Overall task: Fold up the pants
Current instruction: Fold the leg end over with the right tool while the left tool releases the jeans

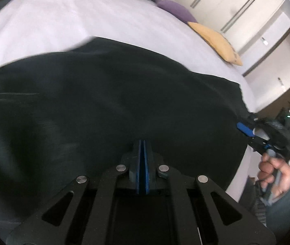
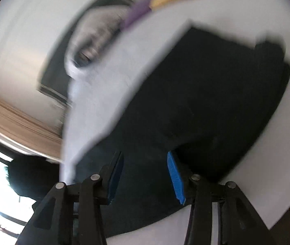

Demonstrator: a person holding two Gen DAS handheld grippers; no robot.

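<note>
The black pants [image 1: 104, 106] lie spread on a white bed [image 1: 63, 20]; they also show in the blurred right wrist view [image 2: 206, 94]. My left gripper [image 1: 142, 143] is shut, its blue pads pressed together on the near edge of the pants. My right gripper [image 2: 145, 159] is open, its blue pads wide apart over the black cloth. In the left wrist view the right gripper [image 1: 245, 129] is at the right edge of the pants, held by a hand [image 1: 273, 173].
A purple pillow [image 1: 175, 8] and a yellow pillow [image 1: 216, 40] lie at the far right of the bed. White wardrobe doors [image 1: 237, 6] stand behind. A bundle of grey bedding [image 2: 92, 40] lies at the head of the bed.
</note>
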